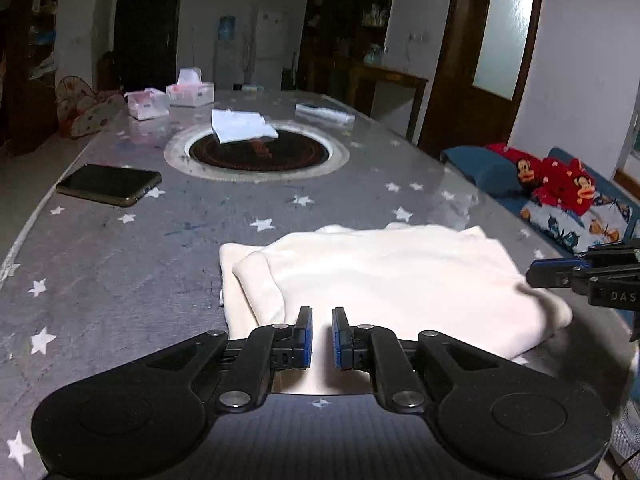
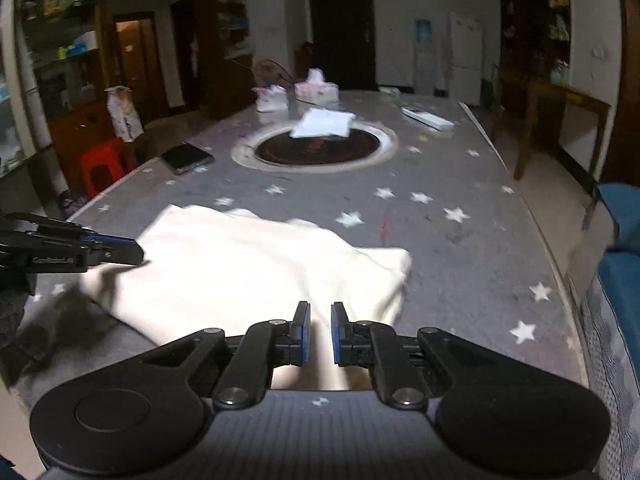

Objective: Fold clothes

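Dim room: star-patterned grey table (image 1: 120,264), dark wooden cabinets (image 2: 68,60), white walls (image 1: 576,80).

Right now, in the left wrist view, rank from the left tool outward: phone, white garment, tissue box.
1. White garment: right at the left tool.
2. Phone: left, mid-table.
3. Tissue box: far end, left of centre.

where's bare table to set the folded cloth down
Bare patch: between the white garment and the round inset, right of the phone. Also right of the garment toward the table edge. Crowded at the far end: tissue boxes and a folded white cloth.
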